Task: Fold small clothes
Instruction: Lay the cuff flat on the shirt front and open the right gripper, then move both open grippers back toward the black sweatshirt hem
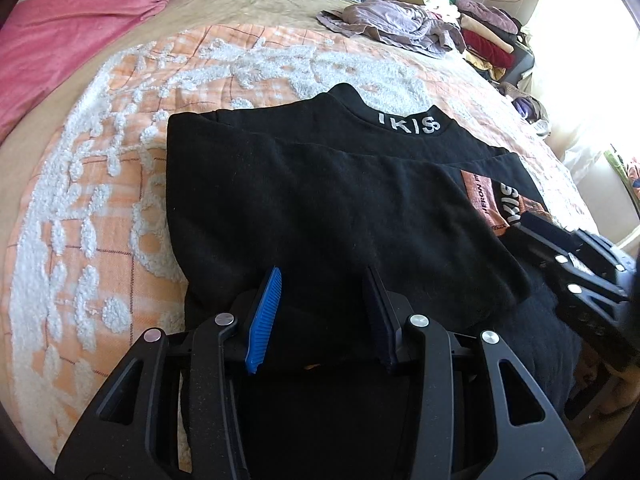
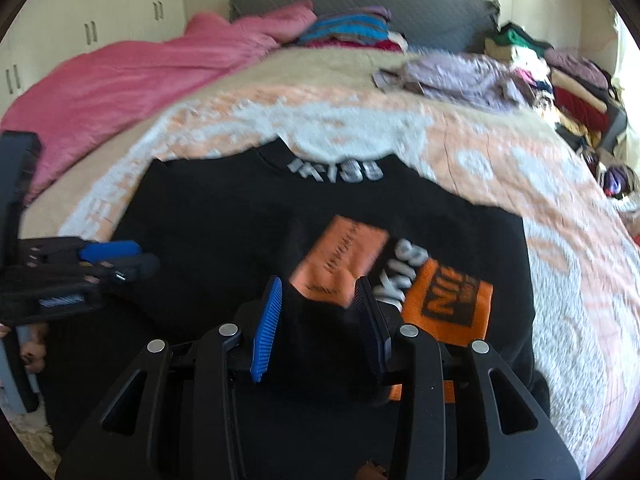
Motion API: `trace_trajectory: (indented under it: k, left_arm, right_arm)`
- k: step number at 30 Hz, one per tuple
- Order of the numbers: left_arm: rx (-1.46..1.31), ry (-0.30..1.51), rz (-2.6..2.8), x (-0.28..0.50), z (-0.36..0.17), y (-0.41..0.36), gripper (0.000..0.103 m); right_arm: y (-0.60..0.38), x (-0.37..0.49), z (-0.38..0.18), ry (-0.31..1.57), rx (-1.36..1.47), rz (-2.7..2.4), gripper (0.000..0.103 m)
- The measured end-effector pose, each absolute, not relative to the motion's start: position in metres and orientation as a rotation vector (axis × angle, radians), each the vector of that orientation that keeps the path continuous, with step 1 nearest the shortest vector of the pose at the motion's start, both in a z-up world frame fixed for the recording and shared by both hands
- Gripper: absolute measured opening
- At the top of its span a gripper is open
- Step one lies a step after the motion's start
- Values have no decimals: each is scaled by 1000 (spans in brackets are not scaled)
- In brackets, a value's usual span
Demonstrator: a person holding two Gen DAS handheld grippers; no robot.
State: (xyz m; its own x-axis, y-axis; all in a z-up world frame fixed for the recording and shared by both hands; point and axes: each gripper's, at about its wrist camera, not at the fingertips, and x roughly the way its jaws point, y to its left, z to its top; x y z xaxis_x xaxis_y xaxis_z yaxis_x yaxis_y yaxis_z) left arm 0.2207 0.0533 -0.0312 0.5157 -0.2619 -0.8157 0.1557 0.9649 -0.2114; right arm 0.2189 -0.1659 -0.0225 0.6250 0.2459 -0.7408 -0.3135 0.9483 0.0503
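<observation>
I have both grippers down at the near hem of the black top (image 1: 320, 200), the landmark for everything here. My left gripper (image 1: 324, 280) stands over the hem on the plain black side; its jaws are partly parted with dark cloth between them, but I cannot tell whether the pads actually press on it. My right gripper (image 2: 318, 292) sits at the hem on the printed side, near the orange patches (image 2: 444, 308); its jaws also stand partly apart over the fabric, and here too the blur keeps me from calling a grip. I judge the two are set side by side along the hem so the lower edge can be lifted evenly and carried toward the collar.

The top lies flat on the peach-and-white bedspread (image 1: 100, 200), sides already folded inward, its long axis running from me away, collar (image 1: 404, 120) pointing to the far end. Beyond the collar lie a crumpled lilac garment (image 1: 384, 20) and a pink duvet (image 1: 80, 28).
</observation>
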Motion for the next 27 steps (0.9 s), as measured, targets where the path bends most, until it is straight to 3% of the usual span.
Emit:
trace_trajectory:
  k: [7, 19, 27]
  left_arm:
    - [-99, 995, -251, 219, -32, 51, 35]
    - [-117, 994, -251, 218, -30, 53, 35]
    - [-113, 930, -252, 207, -10, 51, 41]
  right_arm:
    - [-181, 221, -43, 863, -47, 282, 35]
    - [-185, 209, -25, 824, 33, 302, 46]
    - [-191, 199, -14, 791, 83, 301, 61]
